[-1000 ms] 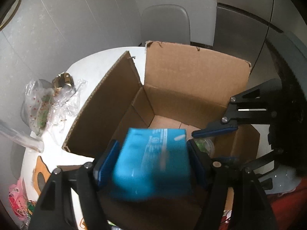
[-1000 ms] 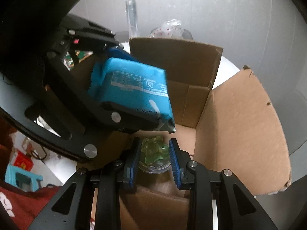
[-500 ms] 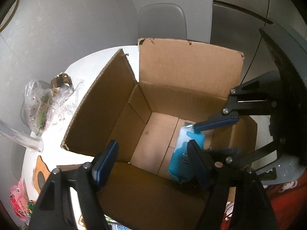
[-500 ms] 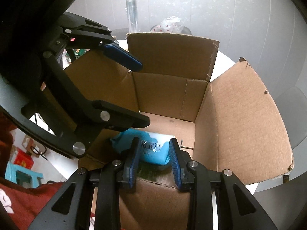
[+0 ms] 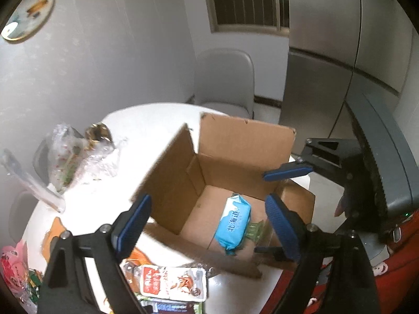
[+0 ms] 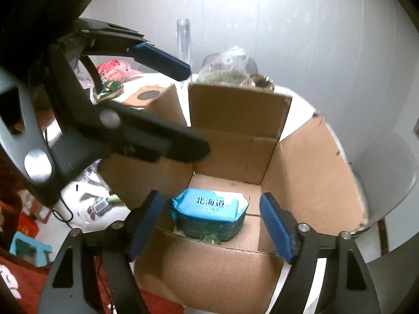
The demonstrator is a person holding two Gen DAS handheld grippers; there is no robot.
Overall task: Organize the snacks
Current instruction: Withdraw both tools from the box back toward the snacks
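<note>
White table (image 5: 146,120) bears the box (image 6: 309,162); both grippers' fingers (image 6: 275,225) just spread, empty; left view alone shows fridge (image 5: 322,78).

You are working in a home dining area. Evidence: a round white counter (image 5: 146,120) stands against a pale panelled wall, with a grey upholstered dining chair (image 5: 225,78) drawn up at its far side. A tall steel refrigerator (image 5: 322,60) stands beside a barred window (image 5: 248,5). A decorative round plate (image 5: 27,13) hangs on the wall. The counter carries household clutter: loose snack packets (image 5: 172,282), a crumpled clear plastic bag (image 5: 68,157), an open cardboard box (image 5: 246,151). In your right wrist view a small turquoise plastic stool (image 6: 28,248) sits on the floor.
</note>
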